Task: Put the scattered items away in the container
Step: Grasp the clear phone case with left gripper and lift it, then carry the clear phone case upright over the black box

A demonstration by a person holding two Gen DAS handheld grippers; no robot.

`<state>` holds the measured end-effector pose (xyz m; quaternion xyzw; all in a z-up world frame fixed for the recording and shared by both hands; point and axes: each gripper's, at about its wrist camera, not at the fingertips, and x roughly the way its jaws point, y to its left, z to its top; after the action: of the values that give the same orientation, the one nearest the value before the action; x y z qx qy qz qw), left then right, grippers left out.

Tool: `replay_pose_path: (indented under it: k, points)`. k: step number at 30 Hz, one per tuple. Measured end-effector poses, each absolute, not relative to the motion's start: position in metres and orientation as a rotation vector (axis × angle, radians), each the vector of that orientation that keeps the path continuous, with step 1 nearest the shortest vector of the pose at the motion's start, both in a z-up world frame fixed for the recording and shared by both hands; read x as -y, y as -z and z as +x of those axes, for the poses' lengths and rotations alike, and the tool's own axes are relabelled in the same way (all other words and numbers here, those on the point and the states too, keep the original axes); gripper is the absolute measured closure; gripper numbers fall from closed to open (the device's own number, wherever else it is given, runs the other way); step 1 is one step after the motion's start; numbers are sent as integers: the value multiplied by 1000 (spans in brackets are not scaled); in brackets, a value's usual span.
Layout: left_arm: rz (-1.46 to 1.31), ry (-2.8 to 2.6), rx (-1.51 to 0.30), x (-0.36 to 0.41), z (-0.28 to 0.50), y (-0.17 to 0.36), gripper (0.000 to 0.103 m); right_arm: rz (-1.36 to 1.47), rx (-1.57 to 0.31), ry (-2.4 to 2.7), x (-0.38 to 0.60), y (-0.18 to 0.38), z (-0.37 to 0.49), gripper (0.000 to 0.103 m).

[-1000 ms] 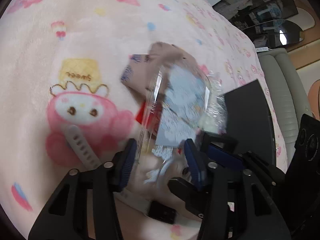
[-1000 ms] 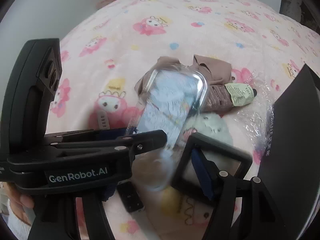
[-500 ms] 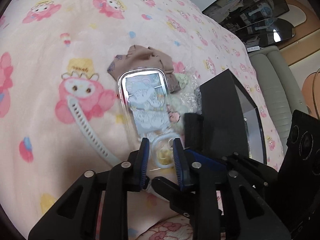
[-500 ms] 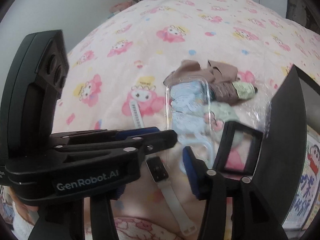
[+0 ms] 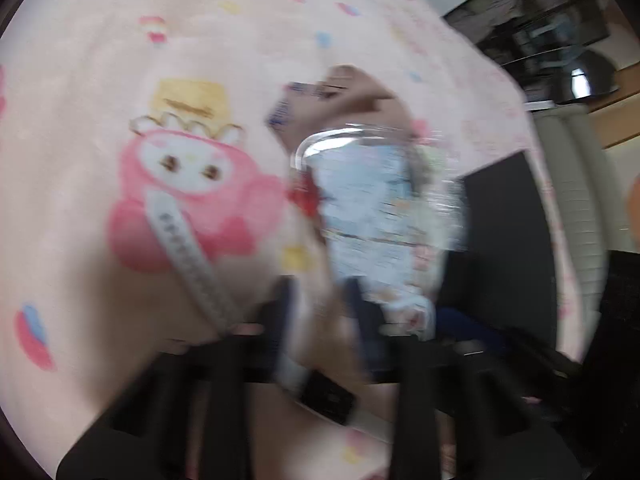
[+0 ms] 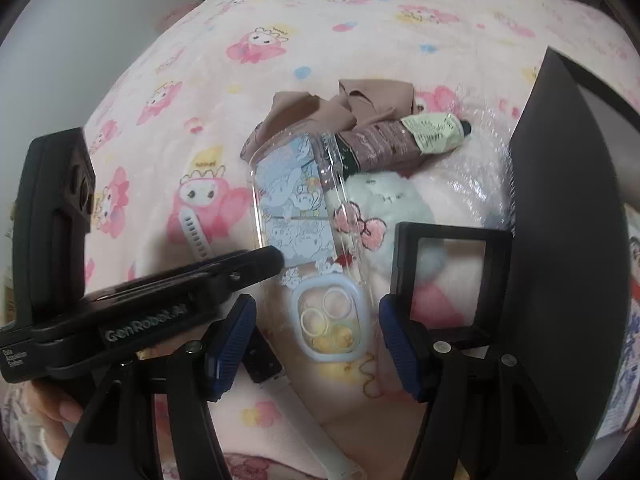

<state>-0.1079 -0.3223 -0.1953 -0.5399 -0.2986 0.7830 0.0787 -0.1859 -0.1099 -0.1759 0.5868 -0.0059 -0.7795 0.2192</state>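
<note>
A clear phone case [image 6: 308, 236] with blue cartoon art lies on the pink blanket; it also shows blurred in the left wrist view [image 5: 372, 216]. My left gripper [image 5: 320, 300] is at the case's left edge, its black finger [image 6: 248, 268] touching it; blur hides whether the jaws grip it. My right gripper [image 6: 316, 336] is open, its blue pads on either side of the case's camera end, just above it. The black container [image 6: 568, 216] stands at the right. A white watch [image 6: 264, 360] lies under the grippers.
A brown cloth [image 6: 332, 116], a hand cream tube [image 6: 404, 140], a mint plush [image 6: 388, 208], a small black frame box [image 6: 452, 276] and crinkled plastic wrap [image 6: 484, 168] lie beside the case. A beige sofa [image 5: 576, 184] is beyond the bed.
The left gripper has moved in towards the case and its view has gone blurred. The right gripper has opened wider and come down over the case's camera end.
</note>
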Motion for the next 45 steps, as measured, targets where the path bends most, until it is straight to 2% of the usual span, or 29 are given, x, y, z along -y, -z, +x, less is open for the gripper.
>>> replay_pose_path:
  k: [2, 6, 7, 9, 11, 14, 16, 19, 20, 21, 22, 23, 27, 30, 38, 45]
  points:
    - [-1587, -2393, 855, 325, -100, 185, 96, 1611, 70, 2154, 101, 172, -185, 42]
    - [-1518, -2437, 926, 344, -84, 171, 95, 1591, 160, 2171, 93, 163, -179, 42]
    - [-1514, -2443, 944, 350, -84, 171, 92, 1594, 185, 2170, 93, 163, -178, 42]
    - [-1526, -2426, 998, 358, -86, 177, 75, 1616, 232, 2144, 94, 171, -180, 42]
    - [-1524, -2370, 1073, 363, -93, 187, 73, 1651, 214, 2156, 97, 177, -181, 42]
    - [-1469, -2248, 1138, 357, -104, 197, 63, 1645, 225, 2182, 99, 179, -184, 43]
    - [-1477, -2202, 1137, 346, -115, 205, 56, 1652, 176, 2181, 104, 182, -188, 42]
    - [-1523, -2148, 1128, 331, -132, 224, 51, 1672, 146, 2162, 110, 189, -195, 42]
    - [-1521, -2127, 1135, 329, -135, 228, 51, 1674, 138, 2158, 111, 191, -196, 41]
    - [-1523, -2106, 1146, 327, -136, 229, 63, 1678, 132, 2138, 113, 196, -198, 37]
    - [-1528, -2102, 1141, 327, -135, 226, 66, 1691, 137, 2097, 115, 202, -200, 31]
    - [-1522, -2114, 1127, 327, -133, 220, 71, 1722, 149, 2055, 116, 208, -204, 31]
    - [-1507, -2214, 1042, 326, -115, 191, 77, 1699, 250, 2025, 106, 202, -199, 45]
    - [-1483, -2259, 1018, 324, -100, 170, 77, 1638, 275, 2043, 102, 182, -187, 49]
    - [-1365, -2324, 900, 305, -68, 102, 77, 1472, 276, 2088, 83, 116, -153, 51]
    - [-1279, -2325, 791, 238, -66, 55, 77, 1345, 290, 2180, 25, 70, -135, 51]
